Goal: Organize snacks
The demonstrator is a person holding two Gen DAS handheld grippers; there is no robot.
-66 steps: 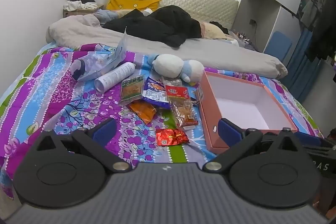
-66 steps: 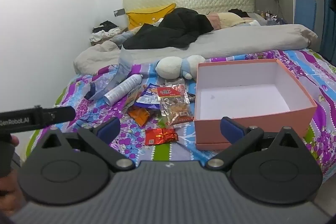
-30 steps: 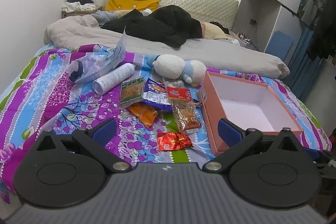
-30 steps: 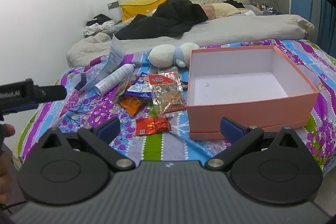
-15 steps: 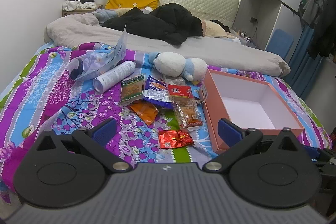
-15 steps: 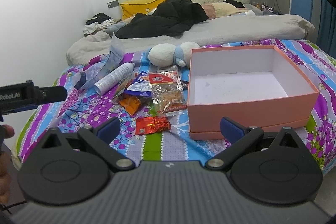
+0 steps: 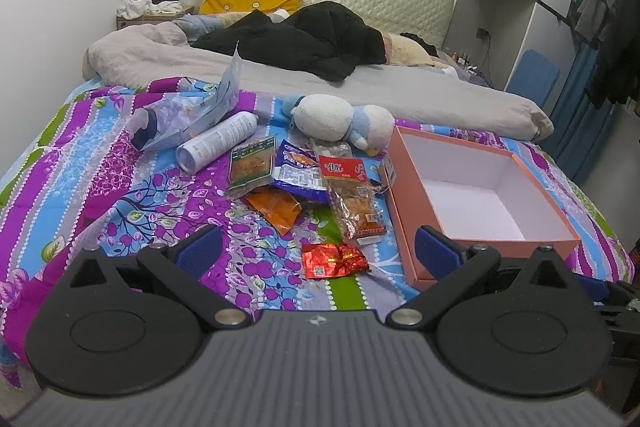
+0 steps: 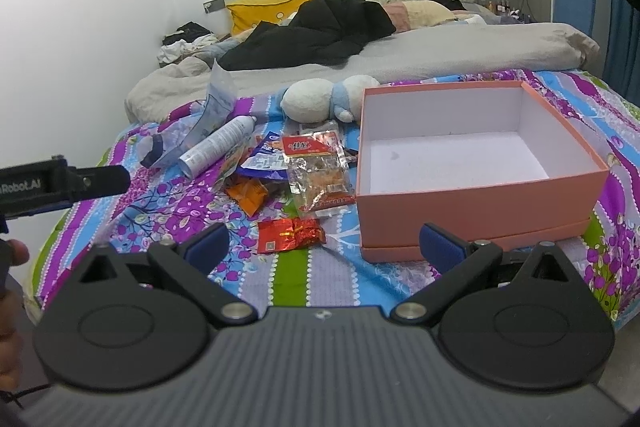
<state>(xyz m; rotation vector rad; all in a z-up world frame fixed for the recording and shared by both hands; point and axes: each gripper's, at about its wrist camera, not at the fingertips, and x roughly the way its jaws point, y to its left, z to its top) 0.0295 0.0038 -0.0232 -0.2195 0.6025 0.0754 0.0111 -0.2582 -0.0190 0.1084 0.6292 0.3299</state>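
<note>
Left gripper (image 7: 316,247): jaws spread wide, nothing held, hovering above the near edge of the bed w/ purple-blue floral bedspread (image 7: 100,195). Right gripper (image 8: 324,243): same state, wide open and empty, also short of the snacks.

L to R across the bedspread, left wrist view:
- Crumpled clear plastic bag w/ dark cap (image 7: 180,115), far left, not a snack by the look of it.
- White cylindrical spray can (image 7: 218,141), lying on its side, just beside the bag.
- Green-edged clear packet w/ brown filling (image 7: 252,165), touching the can's near end.
- Orange foil packet (image 7: 276,209), partly under the green one.
- Blue foil packet (image 7: 300,169), overlapped by neighbours.
- Long clear packet w/ red label (image 7: 352,195), long axis running away from the cameras, just beside the box wall.
- Red crinkled foil packet (image 7: 334,261), nearest piece, lying alone; long axis across the view.
- White-and-blue plush toy (image 7: 340,125), behind the pile.
- Open salmon-pink cardboard box w/ white lining (image 7: 404,211), right of the pile, nothing inside.

Key relation: red foil packet lies straight ahead of and between both sets of jaws, slightly closer to centre in the left wrist view. In the right wrist view it (image 8: 290,235) sits left of the box (image 8: 472,215). Judgement: either arm could reach; right is nearer the box for drop-off. Nothing blocks the approach. Box wall is upright, so a lift over the rim will be req'd. Risk: thin foil flat on soft bedding, jaws may pinch fabric.
</note>
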